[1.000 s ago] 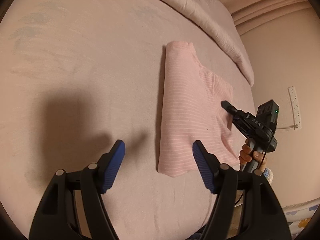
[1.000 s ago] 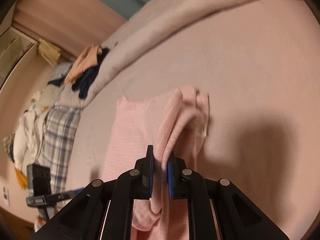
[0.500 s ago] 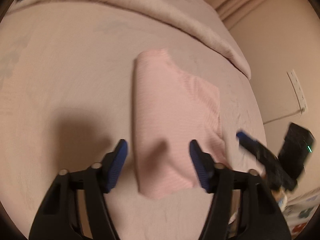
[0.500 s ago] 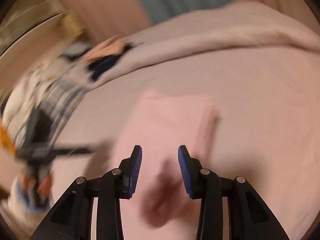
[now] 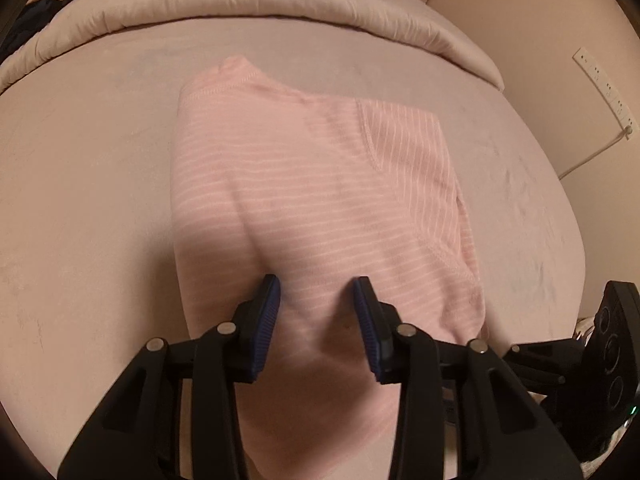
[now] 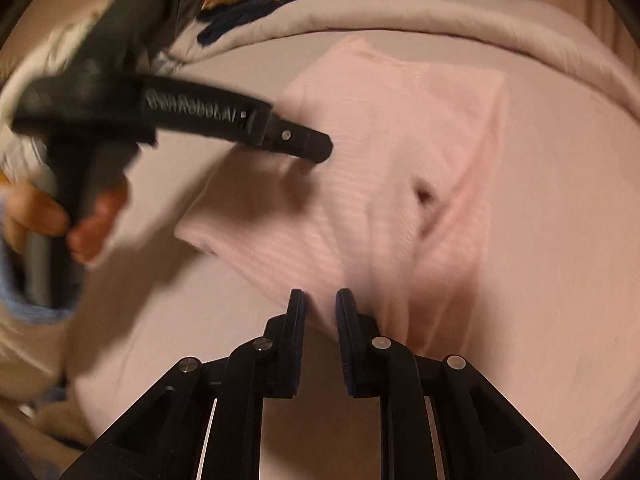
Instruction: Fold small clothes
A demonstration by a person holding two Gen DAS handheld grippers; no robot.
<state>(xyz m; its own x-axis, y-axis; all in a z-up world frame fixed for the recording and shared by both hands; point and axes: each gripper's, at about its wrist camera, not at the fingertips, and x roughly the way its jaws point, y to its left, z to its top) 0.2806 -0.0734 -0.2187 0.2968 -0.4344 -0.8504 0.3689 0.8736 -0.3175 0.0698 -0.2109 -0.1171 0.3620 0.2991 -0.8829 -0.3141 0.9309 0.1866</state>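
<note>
A pink striped garment lies folded lengthwise on the pink bed. My left gripper is open and hovers low over the garment's near end, with fabric between and below its blue pads. In the right wrist view the garment lies ahead and my right gripper has its jaws narrowly open at the garment's near edge, gripping nothing. The left gripper also shows there, reaching in from the left over the garment.
A rolled pink duvet runs along the far side of the bed. Dark and orange clothes lie piled beyond it. A wall with a power strip is at the right. The bed sheet surrounds the garment.
My right gripper let go of the folded-over sleeve, opened and drew back to the near edge. My left gripper moved right and forward over the garment's near end, its jaws narrower.
</note>
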